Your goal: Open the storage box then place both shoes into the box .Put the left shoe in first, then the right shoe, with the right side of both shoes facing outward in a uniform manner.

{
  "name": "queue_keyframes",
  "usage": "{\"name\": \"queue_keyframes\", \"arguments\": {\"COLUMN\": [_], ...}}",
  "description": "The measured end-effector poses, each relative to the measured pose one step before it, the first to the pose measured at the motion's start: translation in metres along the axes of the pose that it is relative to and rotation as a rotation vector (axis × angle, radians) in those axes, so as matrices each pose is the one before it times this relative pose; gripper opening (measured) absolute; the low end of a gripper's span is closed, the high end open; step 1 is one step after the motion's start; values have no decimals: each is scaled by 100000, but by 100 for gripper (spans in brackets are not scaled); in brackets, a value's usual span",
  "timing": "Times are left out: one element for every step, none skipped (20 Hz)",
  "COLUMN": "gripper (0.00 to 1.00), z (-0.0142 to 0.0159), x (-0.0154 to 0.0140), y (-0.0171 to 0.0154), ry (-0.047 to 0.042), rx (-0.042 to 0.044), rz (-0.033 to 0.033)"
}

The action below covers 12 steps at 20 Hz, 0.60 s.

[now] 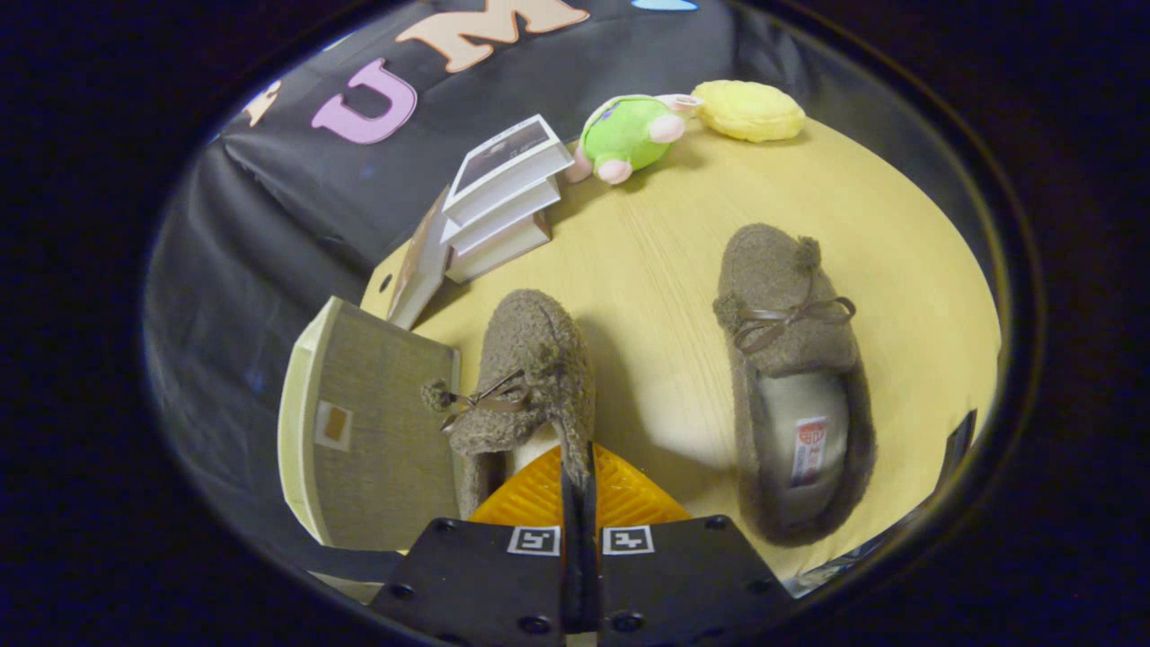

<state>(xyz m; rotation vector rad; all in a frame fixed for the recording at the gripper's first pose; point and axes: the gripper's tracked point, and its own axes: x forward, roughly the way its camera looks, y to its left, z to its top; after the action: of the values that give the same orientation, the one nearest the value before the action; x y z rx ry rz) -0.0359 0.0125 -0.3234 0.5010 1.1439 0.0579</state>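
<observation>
Fuzzy brown left shoe is what we grip, our gripper clenched on its side wall; right shoe lies right, storage box left.

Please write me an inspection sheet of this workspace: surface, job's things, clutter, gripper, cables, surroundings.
Surface: round light wooden table.
Job's things: left shoe tilted on its side, its collar edge between the fingers; right shoe flat on the table, apart; storage box beside the left shoe, at the table's edge.
Clutter: stack of books, green plush toy, yellow cushion, all beyond the shoes.
Grippers: hand-held gripper shut on the left shoe.
Cables: nothing seen.
Surroundings: black cloth wall behind the table.
</observation>
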Motion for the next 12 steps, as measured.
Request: {"name": "queue_keyframes", "arguments": {"gripper": [4,4,3,3,3,3,3,3,3,3,3,3], "z": [348,295,414,409,404,432,460,374,391,252,298,266], "x": [-653,-621,-633,-690,-659,-595,-531,-458,-345,-260,-182,-22], "y": [585,699,696,821,951,995,1083,1139,1107,1145,1194,1155], "ry": [-1133,-1129,-1219,-1337,-1058,-1010,-1075,-966,-1295,-772,-1118,-1327], "rx": [1261,649,617,152,-501,-326,-246,-426,-120,-197,-448,-960], "rz": [629,447,78,316,582,808,962,1190,1294,1212,1290,1206]}}
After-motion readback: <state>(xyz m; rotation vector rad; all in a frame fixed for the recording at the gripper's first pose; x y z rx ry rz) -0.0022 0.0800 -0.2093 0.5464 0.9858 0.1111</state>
